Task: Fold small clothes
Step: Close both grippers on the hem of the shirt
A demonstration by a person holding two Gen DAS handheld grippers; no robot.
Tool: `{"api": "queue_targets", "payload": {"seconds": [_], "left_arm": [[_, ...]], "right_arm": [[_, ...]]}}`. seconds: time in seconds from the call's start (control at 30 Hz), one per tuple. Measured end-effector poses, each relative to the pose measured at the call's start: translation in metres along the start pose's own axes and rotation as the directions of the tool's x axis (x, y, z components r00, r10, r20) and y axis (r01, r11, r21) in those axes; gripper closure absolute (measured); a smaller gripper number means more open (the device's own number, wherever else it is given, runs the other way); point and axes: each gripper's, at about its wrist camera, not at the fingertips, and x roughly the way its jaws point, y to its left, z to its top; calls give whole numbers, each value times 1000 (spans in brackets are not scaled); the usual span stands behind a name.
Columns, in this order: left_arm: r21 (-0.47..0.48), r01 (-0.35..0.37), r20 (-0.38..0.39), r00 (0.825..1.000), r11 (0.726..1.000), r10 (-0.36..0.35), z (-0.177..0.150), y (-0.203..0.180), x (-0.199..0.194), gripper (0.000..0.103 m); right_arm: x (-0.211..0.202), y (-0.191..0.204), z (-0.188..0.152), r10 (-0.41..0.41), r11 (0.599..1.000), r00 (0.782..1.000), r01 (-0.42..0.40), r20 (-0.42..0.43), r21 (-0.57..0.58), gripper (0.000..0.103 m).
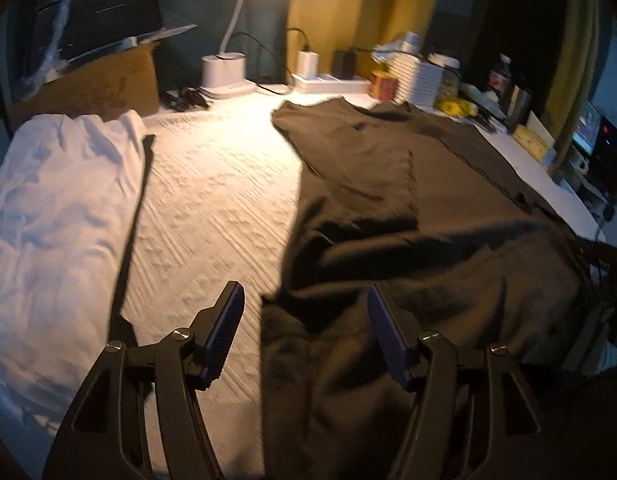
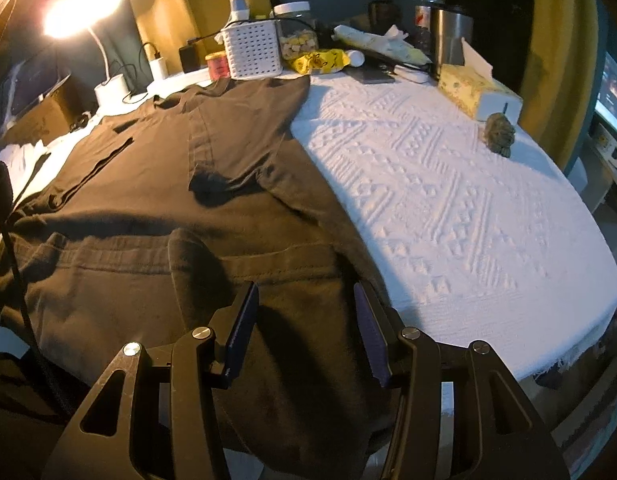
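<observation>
A dark brown-black shirt [image 1: 408, 200] lies spread on the white textured tablecloth [image 1: 212, 184], one side folded over its middle. In the left wrist view my left gripper [image 1: 306, 300] stands open above the shirt's near left edge, with nothing between its pads. In the right wrist view the same shirt [image 2: 156, 184] covers the table's left half. My right gripper [image 2: 304, 300] hangs open over the shirt's near hem, and no cloth is pinched between its fingers. A white garment [image 1: 52, 208] lies crumpled at the left.
A lit desk lamp [image 1: 224, 68], a cardboard box [image 1: 104, 80], chargers, a white basket [image 2: 252, 50], jars, a bottle, a steel cup [image 2: 448, 40] and a tissue box [image 2: 478, 88] line the far edge. A small dark figurine [image 2: 500, 132] stands on the bare cloth [image 2: 448, 200] at the right.
</observation>
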Motion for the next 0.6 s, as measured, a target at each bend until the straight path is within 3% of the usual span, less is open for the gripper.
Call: {"api": "queue_targets", "payload": {"seconds": [0.17, 0.2, 0.23, 0.33, 0.37, 0.4, 0.6], "left_arm": [[59, 8, -19, 1000, 998, -7, -12, -12, 0, 41], [71, 6, -21, 1000, 997, -5, -13, -13, 1, 50], [83, 7, -29, 1000, 996, -5, -14, -15, 3, 58], [108, -8, -46, 999, 994, 13, -19, -17, 9, 67], [110, -12, -52, 998, 994, 18, -21, -17, 11, 69], [105, -21, -61, 998, 994, 27, -23, -15, 13, 69], [49, -32, -7, 999, 998, 33, -17, -4, -4, 68]], "right_arm": [[1, 4, -2, -9, 1000, 1000, 9, 13, -11, 51], [1, 5, -3, -9, 1000, 1000, 9, 17, -18, 52], [0, 7, -4, -9, 1000, 1000, 9, 19, -24, 57], [-2, 13, -6, -15, 999, 999, 16, 32, -43, 74], [-3, 13, -7, -18, 999, 999, 19, 35, -45, 87], [-4, 12, -8, -23, 999, 999, 25, 41, -43, 93], [-18, 12, -9, -9, 999, 997, 13, 71, -53, 96]]}}
